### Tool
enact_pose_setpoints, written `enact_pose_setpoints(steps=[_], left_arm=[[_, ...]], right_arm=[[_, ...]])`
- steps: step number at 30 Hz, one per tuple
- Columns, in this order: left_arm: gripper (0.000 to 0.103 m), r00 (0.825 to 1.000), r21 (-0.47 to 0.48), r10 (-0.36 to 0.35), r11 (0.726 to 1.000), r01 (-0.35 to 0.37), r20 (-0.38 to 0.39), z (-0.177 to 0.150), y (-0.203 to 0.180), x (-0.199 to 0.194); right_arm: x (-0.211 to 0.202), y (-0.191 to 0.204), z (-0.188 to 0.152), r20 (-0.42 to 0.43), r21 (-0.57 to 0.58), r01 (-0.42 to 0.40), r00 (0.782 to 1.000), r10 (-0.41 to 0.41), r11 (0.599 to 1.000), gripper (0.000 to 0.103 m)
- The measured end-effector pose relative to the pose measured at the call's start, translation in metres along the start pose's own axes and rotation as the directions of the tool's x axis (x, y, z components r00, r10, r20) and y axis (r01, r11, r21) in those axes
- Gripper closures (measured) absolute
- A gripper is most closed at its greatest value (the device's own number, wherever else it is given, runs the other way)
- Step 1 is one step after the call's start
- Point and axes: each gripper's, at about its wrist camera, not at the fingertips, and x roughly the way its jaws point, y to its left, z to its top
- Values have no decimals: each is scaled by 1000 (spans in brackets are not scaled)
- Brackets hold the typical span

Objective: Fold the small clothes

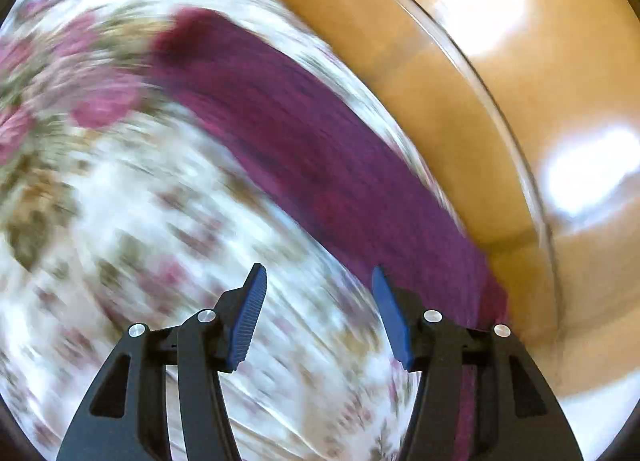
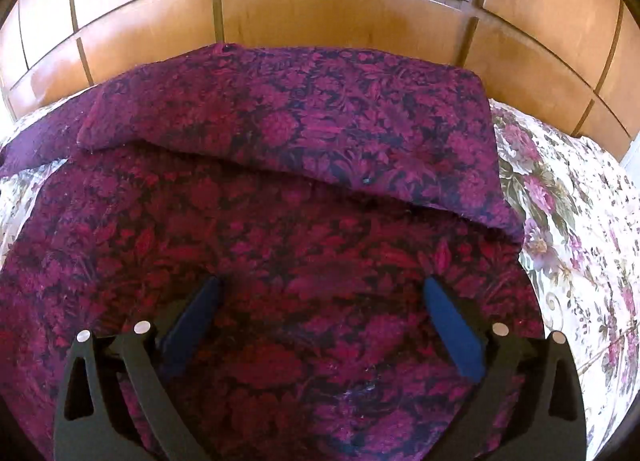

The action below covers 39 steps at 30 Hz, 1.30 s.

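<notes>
Right wrist view: we see the purple cloth filling the middle of the frame, with its far part folded over in the upper half. Our right gripper has its fingers spread wide, low over the cloth, pinching nothing. The flowered sheet shows at the right. In the blurry left wrist view, our left gripper is spread too, and the cloth runs from top middle to the right finger.

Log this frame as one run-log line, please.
left gripper open, empty, view blurred | right gripper open above purple garment | far edge folded over | floral sheet underneath
</notes>
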Motion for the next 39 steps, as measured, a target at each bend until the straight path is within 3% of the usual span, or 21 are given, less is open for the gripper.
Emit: enact_pose_setpoints(steps=[3,6,9,11,13,15,16,19,23,26,30,33,39], left_arm=[[49,998,-121,25,992,-18,52,29,37,-9],[49,996,-179,41,983,-26,82,51,58,-10],[49,997,-240,-16,970,33,70,68,71,-3],[49,997,-245,-16,969,35,78,77,72,2],[60,998,-237,4,971,13,70,85,70,11],[84,999,-234,10,972,2,49,91,69,21],[86,999,-222,20,975,-11,41,90,68,26],[93,997,-152,27,988,-17,67,87,48,20],[94,991,47,-73,997,68,112,70,-7,-2],[94,981,192,-167,970,147,95,41,-54,-15],[94,976,338,-219,919,203,12,-9,-110,-10],[94,976,412,-209,886,212,-53,-46,-140,7],[94,961,472,-193,840,266,-199,-104,-179,44]], right_arm=[[3,-3,-1,-3,24,-21,1000,22,999,2],[5,-5,-1,-7,29,-27,1000,27,999,2],[4,-7,-2,-6,28,-24,1000,24,999,2],[3,-7,-2,-3,24,-14,1000,15,1000,2],[3,-6,-1,-3,16,0,1000,0,1000,2],[6,-1,-1,-2,7,13,1000,-13,1000,2],[6,-1,-1,0,6,16,1000,-16,1000,2],[6,-1,-2,1,8,17,1000,-17,1000,2],[5,0,-3,4,12,15,1000,-15,1000,2],[5,0,-2,5,15,14,1000,-14,1000,2],[4,-1,-2,6,17,11,1000,-11,1000,2],[4,-1,-2,8,20,7,1000,-8,1000,2],[3,-2,-3,10,24,2,1000,-2,1000,2]])
